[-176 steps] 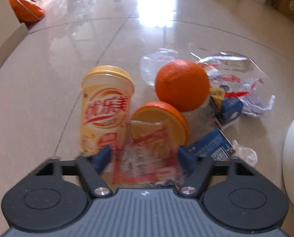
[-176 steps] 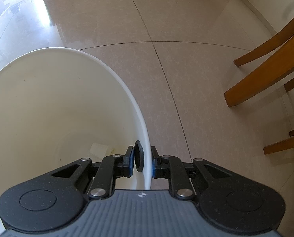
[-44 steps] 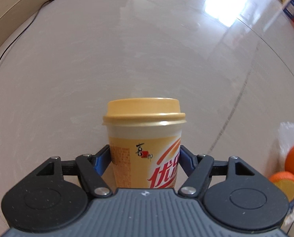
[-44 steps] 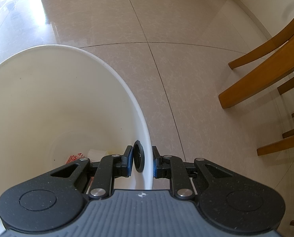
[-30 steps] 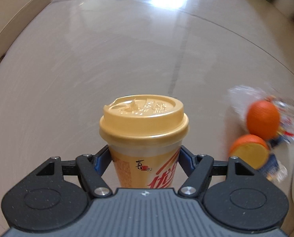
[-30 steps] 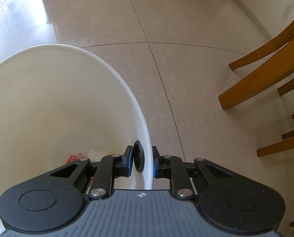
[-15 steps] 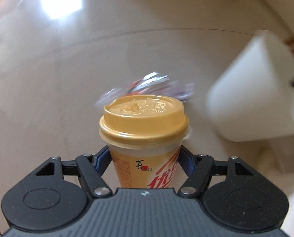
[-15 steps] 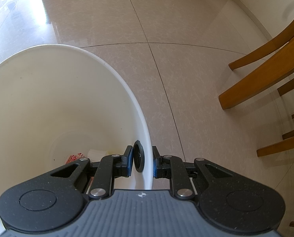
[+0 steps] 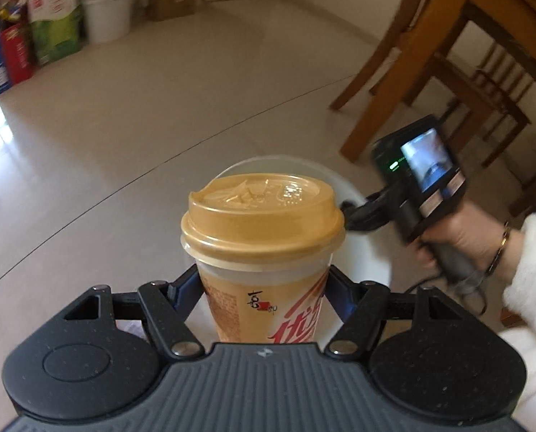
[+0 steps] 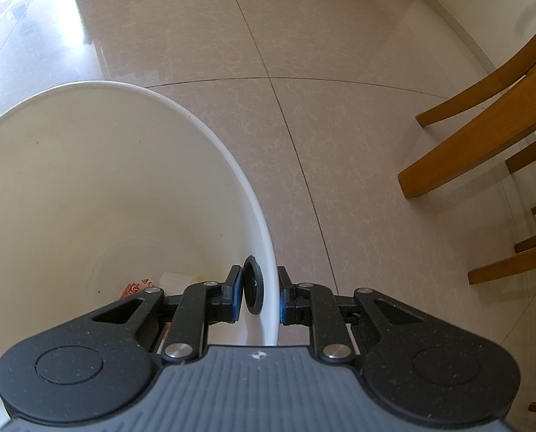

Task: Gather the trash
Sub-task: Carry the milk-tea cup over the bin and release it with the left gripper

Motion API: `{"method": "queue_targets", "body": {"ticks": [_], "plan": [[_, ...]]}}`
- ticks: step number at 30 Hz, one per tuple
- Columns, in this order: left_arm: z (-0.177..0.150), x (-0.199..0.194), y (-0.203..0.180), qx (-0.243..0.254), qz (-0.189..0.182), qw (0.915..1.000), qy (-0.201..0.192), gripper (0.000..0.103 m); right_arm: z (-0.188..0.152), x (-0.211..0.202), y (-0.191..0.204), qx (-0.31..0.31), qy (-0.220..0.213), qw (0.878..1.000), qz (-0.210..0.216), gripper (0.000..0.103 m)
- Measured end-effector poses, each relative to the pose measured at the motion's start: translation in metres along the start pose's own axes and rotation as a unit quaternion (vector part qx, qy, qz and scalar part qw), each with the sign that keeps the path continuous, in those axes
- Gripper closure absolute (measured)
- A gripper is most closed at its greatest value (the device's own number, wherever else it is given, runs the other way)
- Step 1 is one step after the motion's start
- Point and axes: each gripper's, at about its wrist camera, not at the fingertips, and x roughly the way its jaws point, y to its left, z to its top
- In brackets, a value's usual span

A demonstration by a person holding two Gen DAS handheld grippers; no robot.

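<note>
Yellow and shiny, the lid sits tight on the paper cup [image 9: 264, 252]. The left gripper [image 9: 264, 289] has its jaws pinching the cup's sides, one blue pad on each side, and the cup stands up straight between them. The cup is up in the air above the white bucket [image 10: 124, 187], and the bucket's rim peeks out behind the lid. The picture from the left gripper is a bit blurry.

The right gripper [image 10: 257, 295] has its jaws squeezed on the bucket's rim, one inside and one outside, by a black round knob [image 10: 253, 289] on the inside wall. A hand [image 9: 458, 241] in a fluffy white sleeve holds that gripper, just right of the bucket. Down in the bottom of the bucket lies a red wrapper [image 10: 136, 288] and a pale scrap. Brown wooden chair legs [image 10: 483, 144] stand on the tile floor [image 10: 321, 54] right of the bucket.
</note>
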Motion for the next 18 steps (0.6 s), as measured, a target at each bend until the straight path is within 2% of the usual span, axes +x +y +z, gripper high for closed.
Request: {"method": "queue_targets", "body": {"ticks": [4,12,16,18], "plan": [[0.014,0.025,-0.017,-0.004,-0.009,0.9999,0.002,0.032,0.0,0.0,0.0,0.001,0.0,1.0,0.001,0.082],[0.014,0.063,-0.017,-0.039,-0.025,0.9984,0.033,0.032,-0.001,0.0,-0.002,0.0,-0.001,1.0,0.003,0.082],[0.015,0.067,-0.017,-0.052,-0.027,0.9979,0.029,0.016,-0.002,0.0,-0.002,0.0,-0.001,1.0,0.004,0.082],[0.015,0.064,-0.02,-0.042,-0.018,0.9989,0.014,0.013,-0.001,0.0,-0.002,0.0,-0.001,1.0,0.004,0.082]]}}
